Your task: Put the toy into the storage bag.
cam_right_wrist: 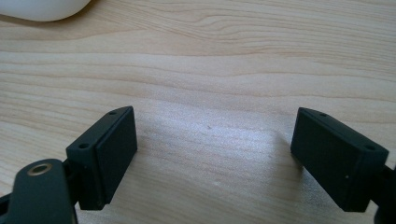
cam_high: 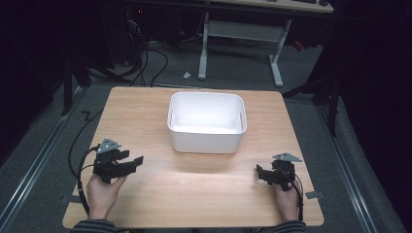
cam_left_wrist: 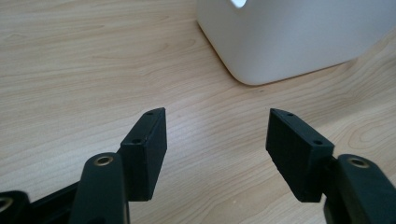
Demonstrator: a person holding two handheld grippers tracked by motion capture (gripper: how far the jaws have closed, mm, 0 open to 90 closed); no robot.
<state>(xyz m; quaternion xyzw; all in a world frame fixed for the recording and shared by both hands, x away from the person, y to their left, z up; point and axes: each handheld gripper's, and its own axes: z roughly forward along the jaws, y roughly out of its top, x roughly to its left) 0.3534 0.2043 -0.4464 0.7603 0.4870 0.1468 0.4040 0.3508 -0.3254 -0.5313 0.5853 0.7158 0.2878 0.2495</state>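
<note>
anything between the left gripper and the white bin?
Nothing: bare wood of the table separates the left gripper from the bin, seen in the high view.

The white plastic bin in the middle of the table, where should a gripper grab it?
Probably the white plastic bin by its rim: it stands upright and open-topped, so a gripper coming from above could straddle the thin side wall near the handle slot.

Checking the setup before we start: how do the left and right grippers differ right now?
The left gripper stands at the table's left near side, the right gripper at its right near side. The left's jaws gape less widely than the right's. The left view shows much of the white bin, the right view just a corner. Both are open and empty.
</note>
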